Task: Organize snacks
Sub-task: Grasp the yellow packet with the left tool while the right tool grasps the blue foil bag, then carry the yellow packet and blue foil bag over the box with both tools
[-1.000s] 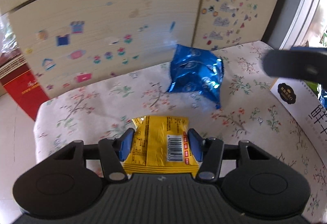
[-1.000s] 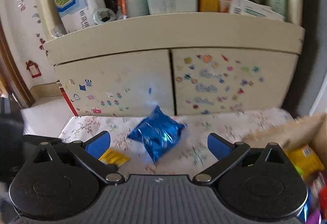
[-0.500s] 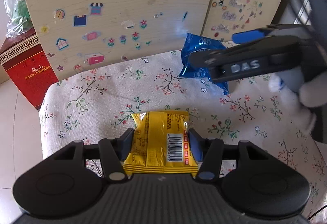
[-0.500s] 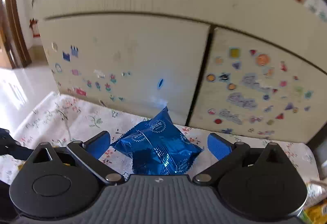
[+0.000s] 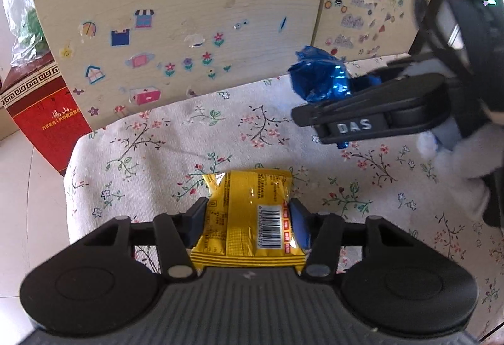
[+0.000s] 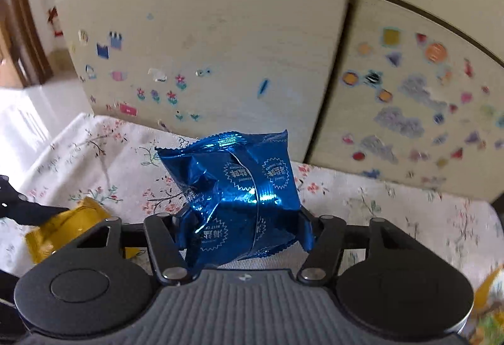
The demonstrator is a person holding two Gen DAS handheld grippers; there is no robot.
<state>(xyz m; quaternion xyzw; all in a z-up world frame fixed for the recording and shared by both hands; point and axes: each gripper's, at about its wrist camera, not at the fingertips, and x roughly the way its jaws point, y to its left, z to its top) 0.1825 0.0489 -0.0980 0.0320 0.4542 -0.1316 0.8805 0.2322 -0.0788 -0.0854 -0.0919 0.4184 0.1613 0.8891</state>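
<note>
Covering the low table is a floral cloth (image 5: 176,152), pushed against a pale wooden cabinet (image 5: 195,8) with two sticker-covered doors. Two snack packets are in sight. The left gripper (image 5: 249,215) is clamped tight on the yellow packet (image 5: 245,212), barcode side up, just above the cloth's near edge. The right gripper (image 6: 244,228) is closing on the blue foil packet (image 6: 236,187), whose foil crumples between the pads, near the cabinet. Only the left wrist view shows a red box (image 5: 44,121) on the floor and a person's white-gloved hand (image 5: 463,156); only the right view shows the blue packet's printed seals.
</note>
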